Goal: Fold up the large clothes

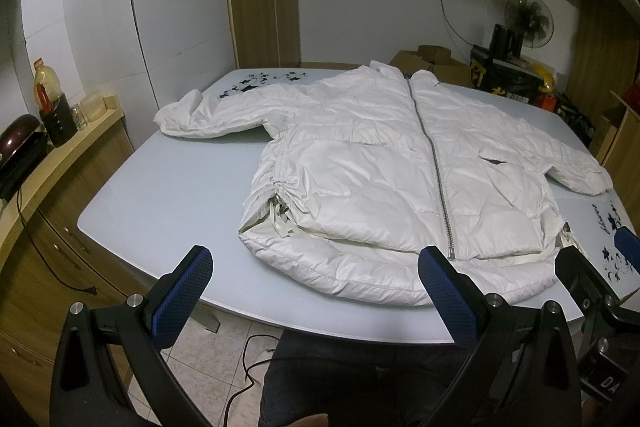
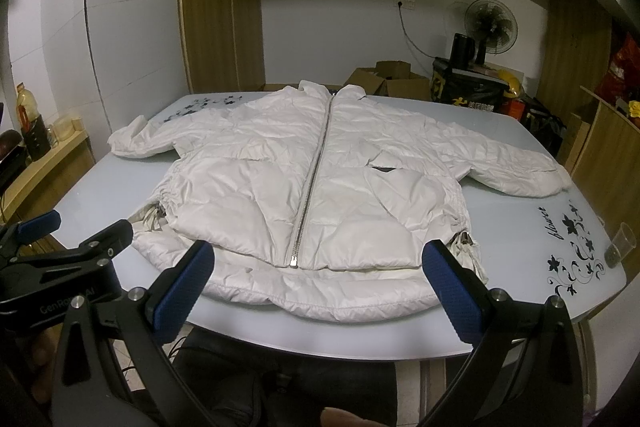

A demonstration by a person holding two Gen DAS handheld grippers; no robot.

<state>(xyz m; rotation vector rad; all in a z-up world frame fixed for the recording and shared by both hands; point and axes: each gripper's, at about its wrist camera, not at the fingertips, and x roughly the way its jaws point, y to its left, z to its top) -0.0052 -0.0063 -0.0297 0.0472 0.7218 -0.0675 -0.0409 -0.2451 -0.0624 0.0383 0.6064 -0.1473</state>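
Left wrist view: a white puffer jacket (image 1: 400,167) is laid flat, zipped, on the pale table (image 1: 160,195). Left gripper (image 1: 316,291) and right gripper (image 2: 316,283) are held spread wide, gripping nothing, near the hem.

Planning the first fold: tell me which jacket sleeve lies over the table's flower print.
The sleeve on the person's left; its upper part covers the far print. The other sleeve stops short of the near print.

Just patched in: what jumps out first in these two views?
A white jacket lies spread flat on the pale table, zipped, sleeves out to both sides. The left gripper and right gripper hover open at its near hem, touching nothing.
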